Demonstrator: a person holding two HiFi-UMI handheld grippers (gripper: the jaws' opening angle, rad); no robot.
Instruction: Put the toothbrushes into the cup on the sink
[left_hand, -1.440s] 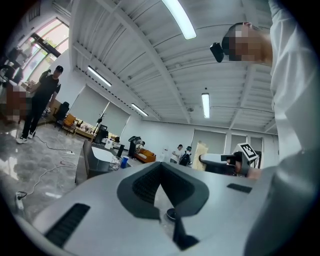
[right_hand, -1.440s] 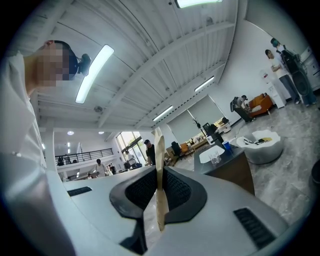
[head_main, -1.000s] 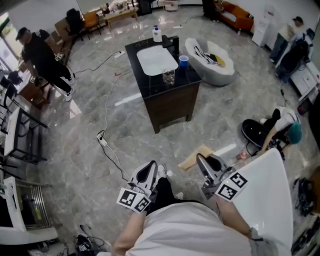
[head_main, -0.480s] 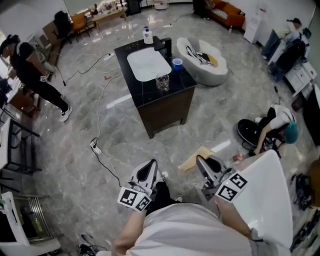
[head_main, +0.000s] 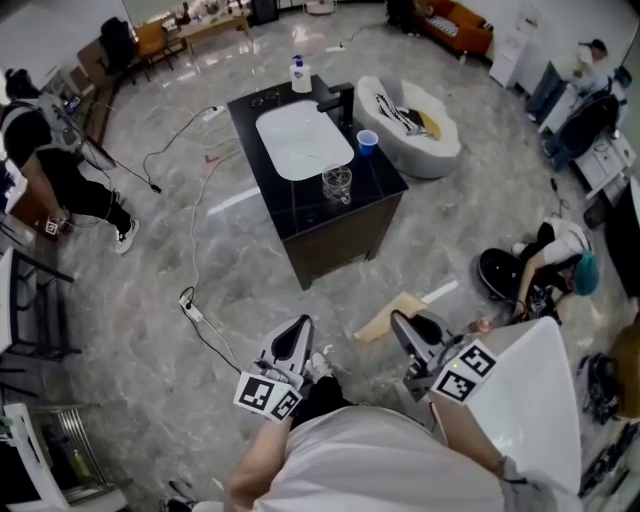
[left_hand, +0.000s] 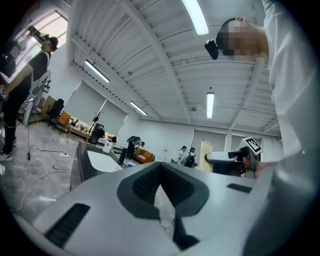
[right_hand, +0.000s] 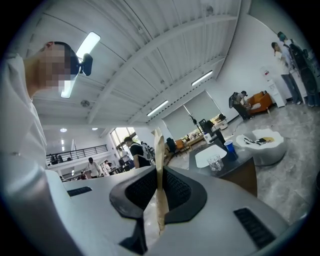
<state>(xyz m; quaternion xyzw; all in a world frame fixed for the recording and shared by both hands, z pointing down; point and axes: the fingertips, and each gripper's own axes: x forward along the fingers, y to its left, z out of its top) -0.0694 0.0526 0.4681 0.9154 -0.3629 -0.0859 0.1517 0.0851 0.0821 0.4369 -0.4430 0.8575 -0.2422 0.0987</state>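
The black sink cabinet (head_main: 345, 215) with its white basin (head_main: 303, 140) stands far ahead across the floor. A clear glass cup (head_main: 337, 182) sits on its near edge and a blue cup (head_main: 367, 142) on its right side; the glass cup (right_hand: 215, 162) also shows in the right gripper view. No toothbrush can be made out at this distance. My left gripper (head_main: 296, 338) is held close to my body, jaws shut with nothing between them. My right gripper (head_main: 405, 330) is shut on a thin beige strip (right_hand: 158, 150) that stands edge-on and sticks out past the jaws.
A white round tub (head_main: 440, 150) holding dark and yellow items stands right of the cabinet. A soap bottle (head_main: 298, 72) and dark faucet (head_main: 340, 100) sit on the counter. Cables and a power strip (head_main: 188, 308) lie left. People stand at the left and right edges; a white table (head_main: 545, 400) is at my right.
The sink cabinet has come slightly nearer and shifted in the head view, and the person at the left has moved toward the edge. Both grippers keep their places by my body.
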